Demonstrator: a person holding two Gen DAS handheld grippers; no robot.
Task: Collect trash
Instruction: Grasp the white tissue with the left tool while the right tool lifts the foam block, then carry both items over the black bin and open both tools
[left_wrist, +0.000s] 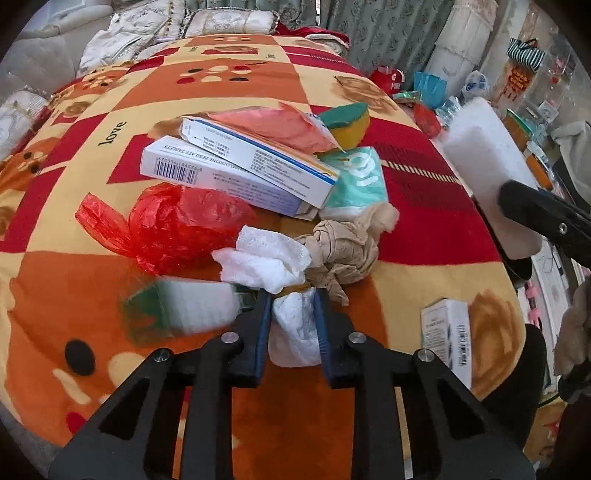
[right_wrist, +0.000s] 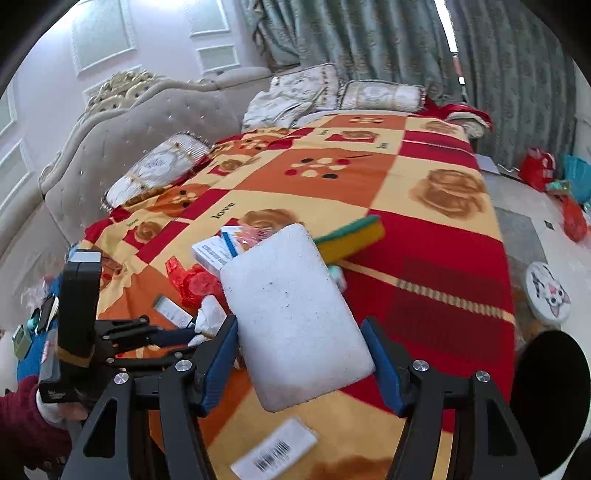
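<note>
My left gripper (left_wrist: 293, 299) is shut on a crumpled white tissue (left_wrist: 295, 332) at the near edge of a trash pile on the bed. Behind it lie brown crumpled paper (left_wrist: 343, 251), a red plastic bag (left_wrist: 177, 225), two white medicine boxes (left_wrist: 221, 173), a pink bag (left_wrist: 273, 125), a teal tissue pack (left_wrist: 358, 181) and a yellow-green sponge (left_wrist: 349, 123). My right gripper (right_wrist: 300, 325) is shut on a white foam block (right_wrist: 295, 317), held above the blanket. The left gripper's fingers (right_wrist: 177, 336) show at the left of the right wrist view.
A checked red-orange blanket (right_wrist: 424, 258) covers the bed, with pillows (right_wrist: 380, 96) at the far end. A small barcoded box (left_wrist: 447, 332) lies near the right edge. A dark round object (right_wrist: 550, 398) stands beside the bed. Bags (right_wrist: 537, 168) litter the floor.
</note>
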